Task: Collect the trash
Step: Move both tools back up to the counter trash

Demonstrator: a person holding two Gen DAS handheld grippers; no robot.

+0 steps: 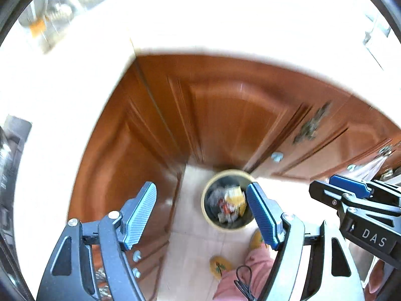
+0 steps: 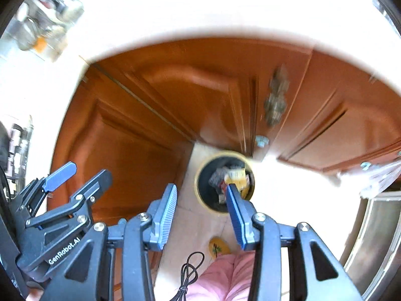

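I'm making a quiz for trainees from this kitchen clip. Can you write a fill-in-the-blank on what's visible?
1. The bin stands on the floor in front of wooden ____.
2. Nothing is held: both the left claw and the right claw are ____.
3. The slippers near the bin are ____ in colour.

Missing words: cabinets; open; yellow

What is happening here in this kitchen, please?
A person in pink trousers holds two grippers above a round trash bin on the floor by the wooden cabinets. Left gripper and right gripper are both open and empty. The bin already contains wrappers.
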